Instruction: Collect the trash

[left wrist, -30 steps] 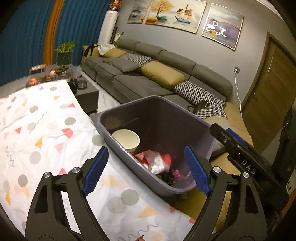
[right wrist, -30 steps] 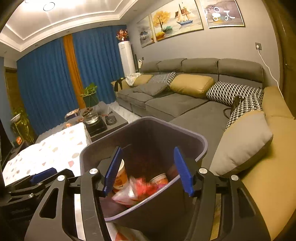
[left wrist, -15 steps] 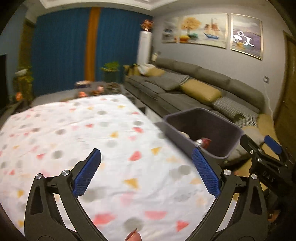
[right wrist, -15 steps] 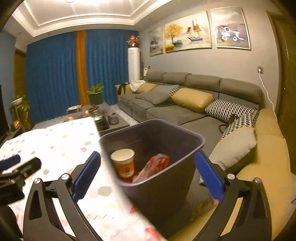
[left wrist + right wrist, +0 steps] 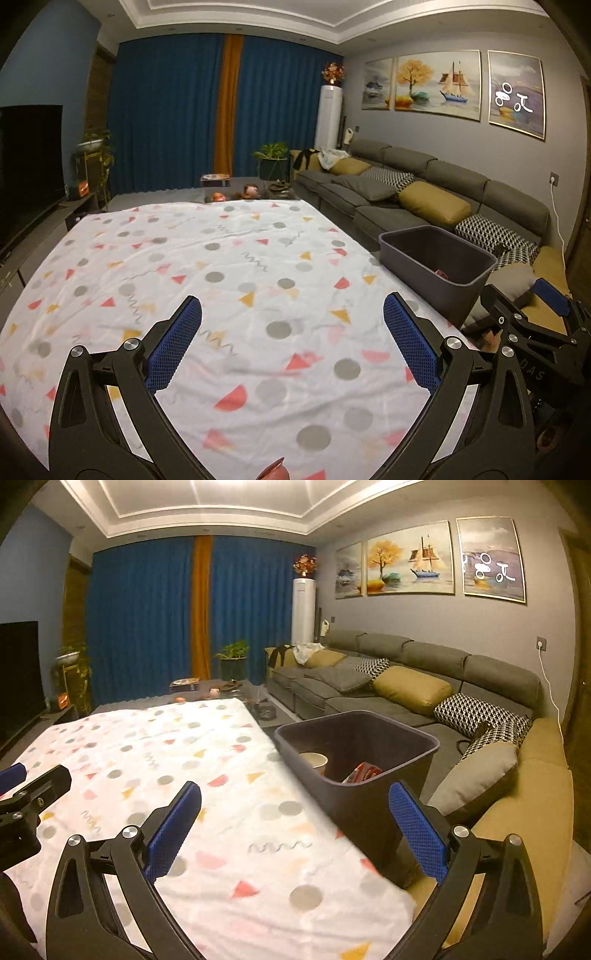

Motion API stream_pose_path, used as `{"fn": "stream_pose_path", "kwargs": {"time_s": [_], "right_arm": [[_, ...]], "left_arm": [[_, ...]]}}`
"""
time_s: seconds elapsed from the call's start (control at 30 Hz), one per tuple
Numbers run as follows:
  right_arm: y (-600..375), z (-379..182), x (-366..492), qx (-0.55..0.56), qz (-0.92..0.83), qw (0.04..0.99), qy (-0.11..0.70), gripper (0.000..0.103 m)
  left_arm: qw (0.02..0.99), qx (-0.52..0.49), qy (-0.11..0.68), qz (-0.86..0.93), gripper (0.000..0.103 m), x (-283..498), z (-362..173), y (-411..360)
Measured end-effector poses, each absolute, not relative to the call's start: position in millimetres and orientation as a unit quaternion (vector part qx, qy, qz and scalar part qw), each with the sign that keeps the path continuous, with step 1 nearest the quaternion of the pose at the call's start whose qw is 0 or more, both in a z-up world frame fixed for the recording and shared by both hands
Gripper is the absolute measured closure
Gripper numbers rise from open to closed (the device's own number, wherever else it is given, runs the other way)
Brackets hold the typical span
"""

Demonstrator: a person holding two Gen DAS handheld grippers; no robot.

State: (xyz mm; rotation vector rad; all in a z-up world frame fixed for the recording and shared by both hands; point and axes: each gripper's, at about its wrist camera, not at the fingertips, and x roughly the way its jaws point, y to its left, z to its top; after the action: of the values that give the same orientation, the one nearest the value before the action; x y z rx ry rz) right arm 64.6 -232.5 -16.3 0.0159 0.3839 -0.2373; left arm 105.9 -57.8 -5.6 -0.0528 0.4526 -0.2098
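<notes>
1. Both claws, left claw [image 5: 291, 341] and right claw [image 5: 295, 825], gape wide, gripping nothing
2. Trash sits in the bin [image 5: 388, 808], ahead-right of each claw: paper cup [image 5: 314, 762], red wrapper [image 5: 364, 771]
3. Likely light, crushable; pinch the cup's rim gently

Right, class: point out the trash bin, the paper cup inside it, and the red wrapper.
trash bin [image 5: 373, 808], right wrist view, on its near outer wall.
paper cup [image 5: 314, 759], right wrist view, on its open top.
red wrapper [image 5: 364, 771], right wrist view, on its visible upper part.
</notes>
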Motion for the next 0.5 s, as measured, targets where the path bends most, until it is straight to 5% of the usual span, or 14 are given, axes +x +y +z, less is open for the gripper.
{"fn": "stream_pose_path", "kwargs": {"time_s": [0.5], "right_arm": [[-199, -6, 26, 0.004, -0.104, 0.98, 0.169, 0.005]], "left_arm": [[0.97, -0.045, 0.215, -0.103, 0.006, 65, 0, -28]]}}
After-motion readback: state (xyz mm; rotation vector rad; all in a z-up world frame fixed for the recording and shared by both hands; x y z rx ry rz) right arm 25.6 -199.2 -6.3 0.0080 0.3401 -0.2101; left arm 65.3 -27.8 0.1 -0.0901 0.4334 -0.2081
